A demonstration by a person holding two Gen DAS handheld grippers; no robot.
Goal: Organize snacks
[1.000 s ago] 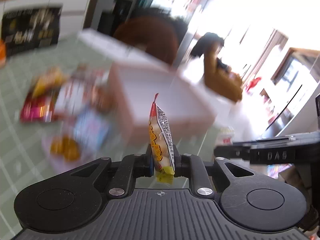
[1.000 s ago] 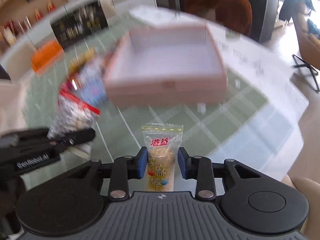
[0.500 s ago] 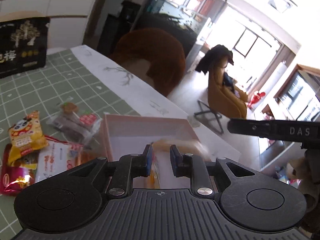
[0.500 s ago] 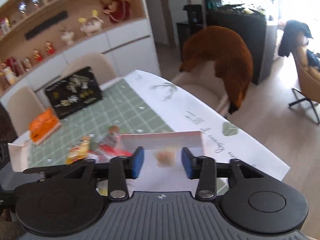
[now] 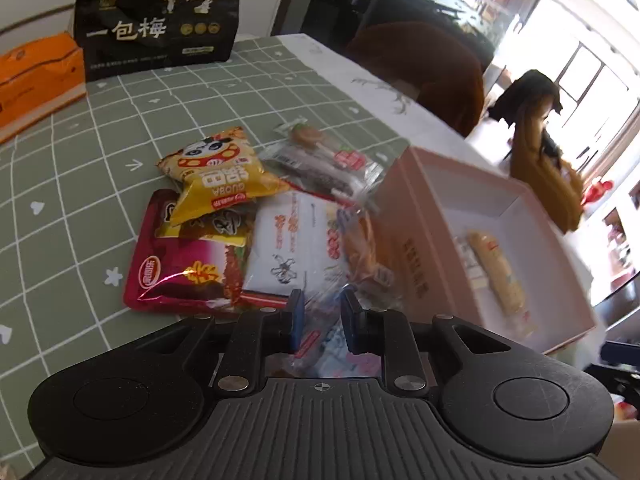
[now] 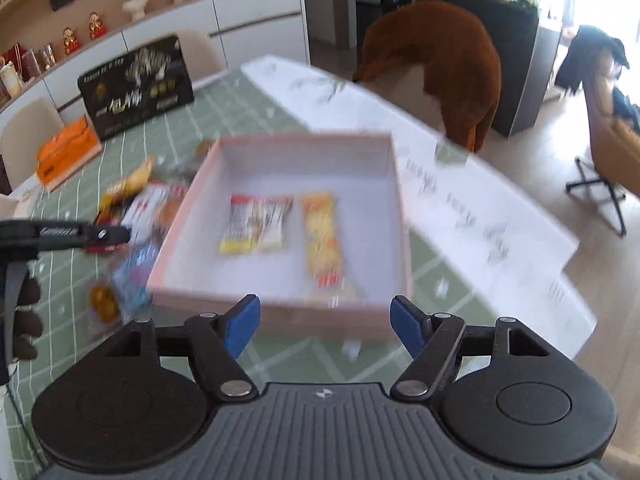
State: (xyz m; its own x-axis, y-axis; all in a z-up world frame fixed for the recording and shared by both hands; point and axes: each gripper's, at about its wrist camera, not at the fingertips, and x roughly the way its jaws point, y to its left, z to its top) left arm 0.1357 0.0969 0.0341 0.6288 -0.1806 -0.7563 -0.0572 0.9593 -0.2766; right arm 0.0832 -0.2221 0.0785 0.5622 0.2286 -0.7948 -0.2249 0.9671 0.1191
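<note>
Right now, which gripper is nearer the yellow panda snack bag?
Left. The left gripper hangs over the snack pile holding the panda bag; the right gripper faces the pink box.

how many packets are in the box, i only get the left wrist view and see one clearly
Observer: Two. A white and yellow packet and an orange packet lie side by side on the floor of the box.
Operator: is the right gripper holding anything
Observer: No. Its jaws have just been opening and stand wide apart with nothing between them.
Operator: where is it relative to the box
Observer: It points down at the near wall of the box, with both packets ahead of it.
</note>
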